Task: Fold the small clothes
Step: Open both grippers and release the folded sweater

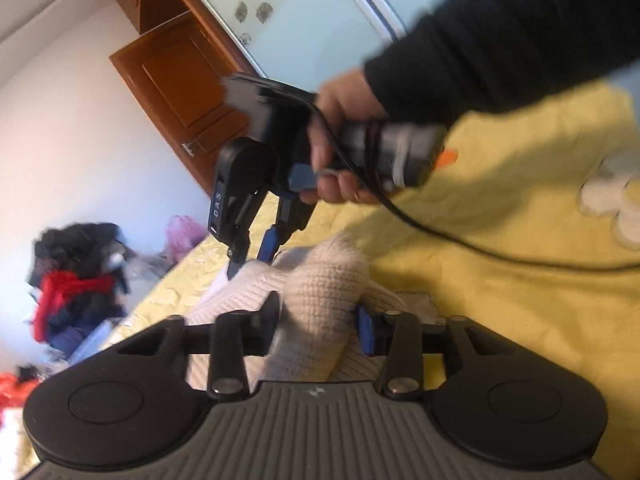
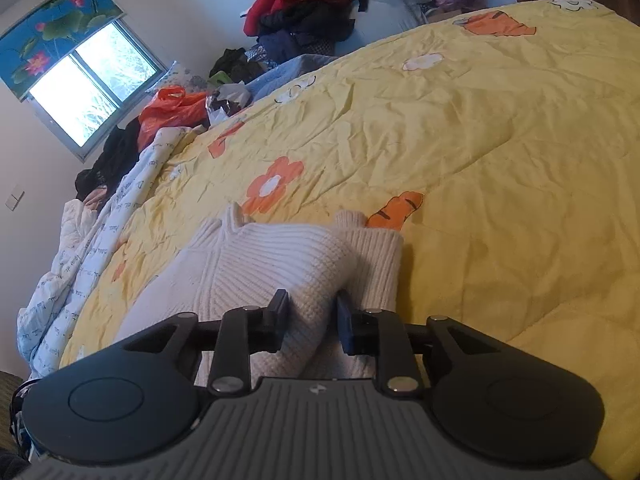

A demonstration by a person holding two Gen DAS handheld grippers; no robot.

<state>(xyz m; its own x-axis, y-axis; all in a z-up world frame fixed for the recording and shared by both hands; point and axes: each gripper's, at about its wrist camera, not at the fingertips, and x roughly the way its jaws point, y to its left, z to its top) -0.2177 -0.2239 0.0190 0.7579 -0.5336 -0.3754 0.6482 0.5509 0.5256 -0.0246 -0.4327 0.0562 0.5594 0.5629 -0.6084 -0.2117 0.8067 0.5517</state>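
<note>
A small cream knitted sweater (image 2: 260, 256) lies on the yellow flowered quilt (image 2: 500, 140). My left gripper (image 1: 320, 328) is shut on a bunched fold of the sweater (image 1: 320, 280), which fills the gap between its fingers. My right gripper (image 2: 312, 320) is shut on another fold of the sweater near its edge. In the left wrist view the right gripper (image 1: 254, 256) shows from outside, held by a hand in a dark sleeve, with its tips at the sweater's far part.
A pile of red and dark clothes (image 2: 304, 12) lies beyond the quilt, with an orange bag (image 2: 172, 108) and a white printed blanket (image 2: 100, 220) at the left edge. A wooden cabinet (image 1: 180, 68) stands behind. A black cable (image 1: 480, 244) trails over the quilt.
</note>
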